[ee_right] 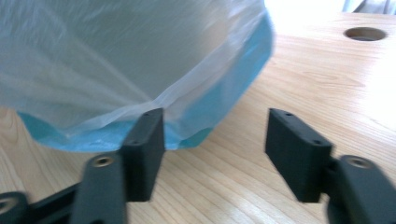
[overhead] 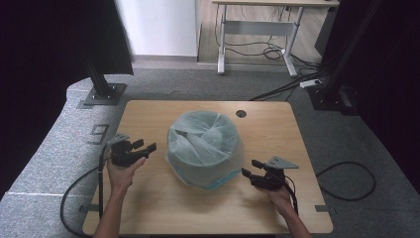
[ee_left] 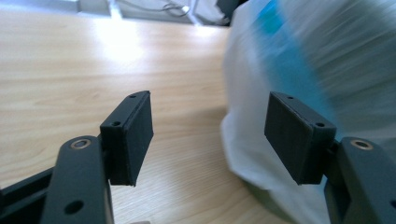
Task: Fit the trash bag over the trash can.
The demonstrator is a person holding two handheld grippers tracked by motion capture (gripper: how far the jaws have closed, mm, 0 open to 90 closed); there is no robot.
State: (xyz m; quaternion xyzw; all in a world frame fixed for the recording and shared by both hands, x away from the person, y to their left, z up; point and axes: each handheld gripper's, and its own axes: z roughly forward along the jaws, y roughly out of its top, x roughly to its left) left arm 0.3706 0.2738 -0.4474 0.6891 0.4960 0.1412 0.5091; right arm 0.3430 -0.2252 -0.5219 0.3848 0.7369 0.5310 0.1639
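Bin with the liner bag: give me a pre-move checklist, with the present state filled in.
1. Left gripper open, nothing between its jaws: ok.
2. Right gripper open, nothing between its jaws: ok.
3. Liner bag draped over the bin's rim and down its sides: ok.
4. Bin standing upright on the table: ok.
5. Bag pushed fully down inside the bin: cannot tell, its folds hide the inside.
6. Both grippers apart from the bag: ok in the high view.

bagged bin [overhead: 205,148] mid-table [overhead: 277,208] — left hand-held gripper [overhead: 147,148] left of it, right hand-held gripper [overhead: 251,168] right.
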